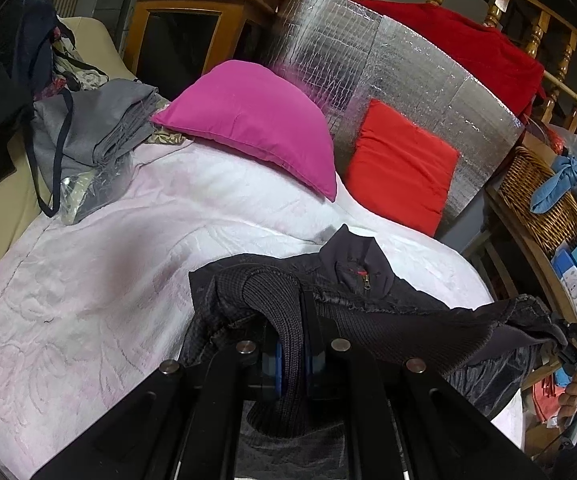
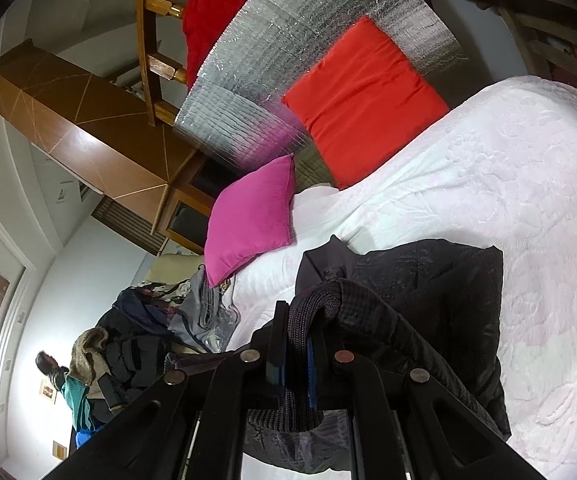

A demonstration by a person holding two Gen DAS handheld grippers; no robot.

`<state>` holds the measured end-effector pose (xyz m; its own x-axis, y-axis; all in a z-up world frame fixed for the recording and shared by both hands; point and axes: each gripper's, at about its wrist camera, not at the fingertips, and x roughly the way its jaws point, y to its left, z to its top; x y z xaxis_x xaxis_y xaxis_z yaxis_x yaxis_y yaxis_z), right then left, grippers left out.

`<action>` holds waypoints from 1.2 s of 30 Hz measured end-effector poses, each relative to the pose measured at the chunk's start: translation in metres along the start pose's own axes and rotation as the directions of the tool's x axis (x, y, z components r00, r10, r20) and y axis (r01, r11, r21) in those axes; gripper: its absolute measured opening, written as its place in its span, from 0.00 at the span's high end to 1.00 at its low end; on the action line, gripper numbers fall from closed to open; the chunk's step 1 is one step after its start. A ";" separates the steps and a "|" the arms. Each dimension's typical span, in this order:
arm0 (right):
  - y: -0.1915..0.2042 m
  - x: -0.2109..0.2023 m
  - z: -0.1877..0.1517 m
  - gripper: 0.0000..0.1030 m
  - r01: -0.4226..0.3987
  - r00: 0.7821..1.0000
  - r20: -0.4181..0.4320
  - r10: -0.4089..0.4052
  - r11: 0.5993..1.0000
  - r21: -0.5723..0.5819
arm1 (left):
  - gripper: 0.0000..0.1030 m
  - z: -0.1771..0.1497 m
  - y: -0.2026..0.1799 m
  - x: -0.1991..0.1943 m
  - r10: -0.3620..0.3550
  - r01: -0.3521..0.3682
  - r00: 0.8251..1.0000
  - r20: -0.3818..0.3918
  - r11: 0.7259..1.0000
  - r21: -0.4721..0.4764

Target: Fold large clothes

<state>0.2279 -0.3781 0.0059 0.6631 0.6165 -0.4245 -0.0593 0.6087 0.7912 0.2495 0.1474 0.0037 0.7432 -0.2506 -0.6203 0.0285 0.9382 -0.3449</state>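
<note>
We cannot see the blue pads [image 1: 274, 372] fully, ribbed jacket cuff [image 1: 284, 320] covering them; the jacket's [image 2: 428, 280] lower part is cut off.

White quilted bedspread [image 1: 128, 260], magenta pillow [image 1: 248, 120], red cushion [image 1: 400, 160], silver foil panel [image 1: 368, 60], wooden railing [image 1: 548, 32].

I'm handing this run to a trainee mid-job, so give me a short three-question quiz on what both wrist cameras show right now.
1. True or false: the left tool is shut on a ribbed knit edge of the dark jacket.
2. Multiple choice: what does the red cushion lean against? A) wicker basket B) silver foil panel C) wooden cabinet
3. Fill in: the jacket lies on a white ____.

Key
1. True; the right tool grips the jacket's ribbed edge too.
2. B, the silver foil panel; the pink cushion stands beside the red one.
3. bedspread.
</note>
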 end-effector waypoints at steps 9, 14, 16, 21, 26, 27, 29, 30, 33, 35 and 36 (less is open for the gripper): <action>-0.006 0.017 0.009 0.93 0.025 1.000 -0.014 -0.025 1.000 0.001 | 0.92 0.005 0.002 0.019 0.006 -0.006 1.000 -0.020 1.000 -0.004; -0.010 0.030 0.016 0.93 0.044 0.999 -0.027 -0.044 0.999 -0.002 | 0.92 0.008 0.003 0.032 0.015 -0.016 0.999 -0.032 1.000 -0.007; -0.013 0.037 0.019 0.93 0.050 0.998 -0.034 -0.050 0.999 -0.002 | 0.92 0.008 0.005 0.038 0.020 -0.021 0.999 -0.039 1.000 -0.011; -0.020 0.050 0.023 0.93 0.066 0.997 -0.048 -0.065 0.998 0.004 | 0.92 0.009 0.008 0.054 0.032 -0.033 0.998 -0.056 0.999 -0.014; -0.024 0.064 0.031 0.93 0.073 0.996 -0.049 -0.072 0.997 0.011 | 0.92 0.014 0.010 0.067 0.040 -0.041 0.997 -0.066 0.999 -0.018; -0.025 0.065 0.033 0.93 0.073 0.996 -0.049 -0.072 0.997 0.013 | 0.92 0.015 0.010 0.069 0.041 -0.042 0.997 -0.067 0.999 -0.017; -0.027 0.070 0.036 0.93 0.073 0.996 -0.048 -0.072 0.997 0.020 | 0.92 0.017 0.010 0.073 0.041 -0.042 0.997 -0.070 0.999 -0.017; -0.028 0.071 0.038 0.93 0.073 0.996 -0.048 -0.072 0.997 0.022 | 0.92 0.018 0.010 0.075 0.040 -0.041 0.997 -0.071 0.999 -0.018; -0.029 0.075 0.041 0.93 0.076 0.996 -0.047 -0.075 0.997 0.022 | 0.92 0.020 0.009 0.080 0.038 -0.039 0.997 -0.072 0.999 -0.014; -0.029 0.076 0.043 0.93 0.081 0.996 -0.046 -0.080 0.997 0.018 | 0.92 0.022 0.009 0.083 0.035 -0.036 0.997 -0.073 0.999 -0.009; -0.029 0.078 0.044 0.93 0.082 0.996 -0.046 -0.081 0.996 0.017 | 0.92 0.022 0.009 0.085 0.035 -0.036 0.997 -0.074 0.999 -0.005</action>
<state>0.3140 -0.3701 -0.0310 0.6306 0.5873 -0.5074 0.0079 0.6488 0.7609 0.3281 0.1399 -0.0369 0.6920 -0.2343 -0.6828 -0.0018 0.9453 -0.3262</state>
